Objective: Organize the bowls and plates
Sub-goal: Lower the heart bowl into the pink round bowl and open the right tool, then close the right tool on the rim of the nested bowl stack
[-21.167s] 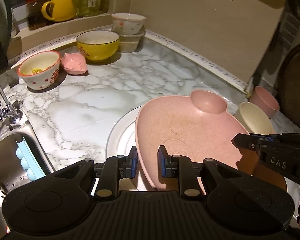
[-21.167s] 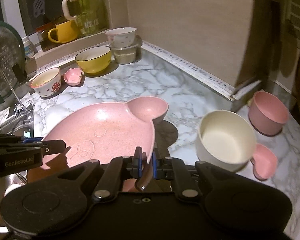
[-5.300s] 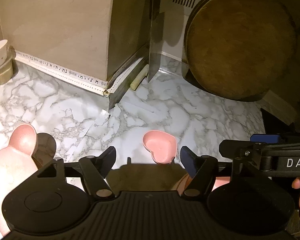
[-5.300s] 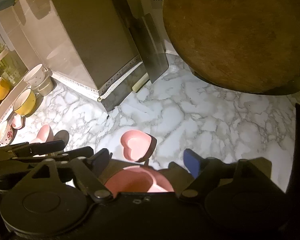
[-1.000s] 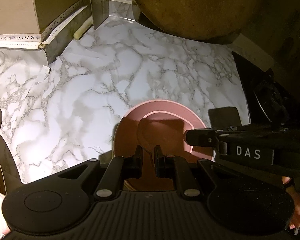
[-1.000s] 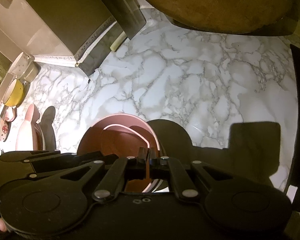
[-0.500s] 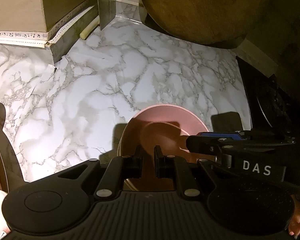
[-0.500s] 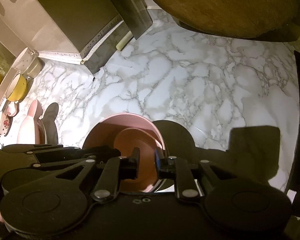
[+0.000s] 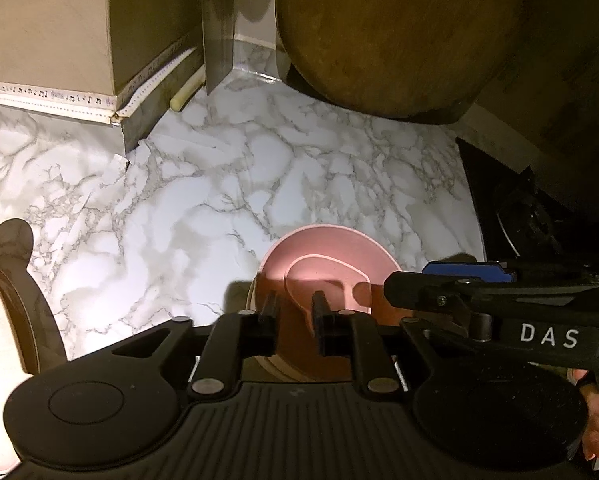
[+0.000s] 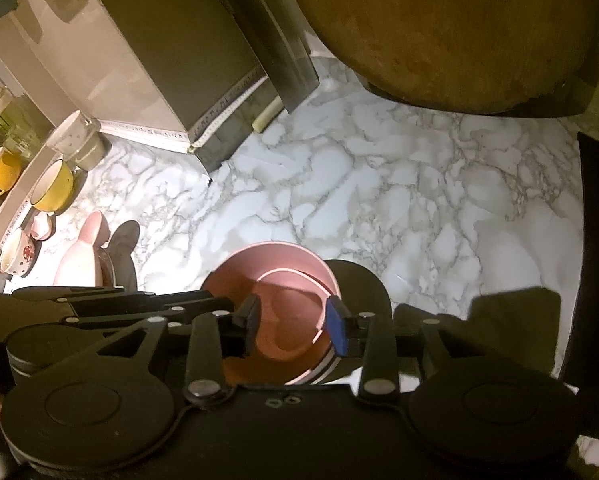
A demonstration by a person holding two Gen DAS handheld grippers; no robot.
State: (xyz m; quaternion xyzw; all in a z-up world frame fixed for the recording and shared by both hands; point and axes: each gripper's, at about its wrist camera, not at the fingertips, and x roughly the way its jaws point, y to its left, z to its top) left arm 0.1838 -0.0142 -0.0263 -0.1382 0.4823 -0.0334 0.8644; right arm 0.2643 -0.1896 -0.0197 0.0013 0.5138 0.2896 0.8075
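Observation:
A pink bowl (image 9: pixel 331 248) stands on the marble counter (image 9: pixel 179 208) with a small pink heart-shaped dish (image 9: pixel 323 276) lying inside it. A paler rim shows under the bowl's left edge. My left gripper (image 9: pixel 295 314) hovers just above the bowl's near side. Its jaws are opening and stand a little apart, and nothing is pressed between them. In the right wrist view the same bowl (image 10: pixel 275 260) holds the dish (image 10: pixel 299 300). My right gripper (image 10: pixel 293 320) hangs over it, its jaws opening wide and its pads clear of both rims.
A round wooden board (image 9: pixel 395 32) and a cleaver blade (image 9: pixel 217 20) lean at the back. A black stove (image 9: pixel 519 220) borders the counter on the right. A large pink plate (image 10: pixel 81 256), a yellow bowl (image 10: pixel 53 186), a spotted bowl (image 10: pixel 17 254) and stacked white bowls (image 10: pixel 73 136) stand far left.
Both grippers' jaws, shut a second ago down at the pink dishes, have parted. Both grippers have lifted slightly. The bowl with the heart dish stays on the counter.

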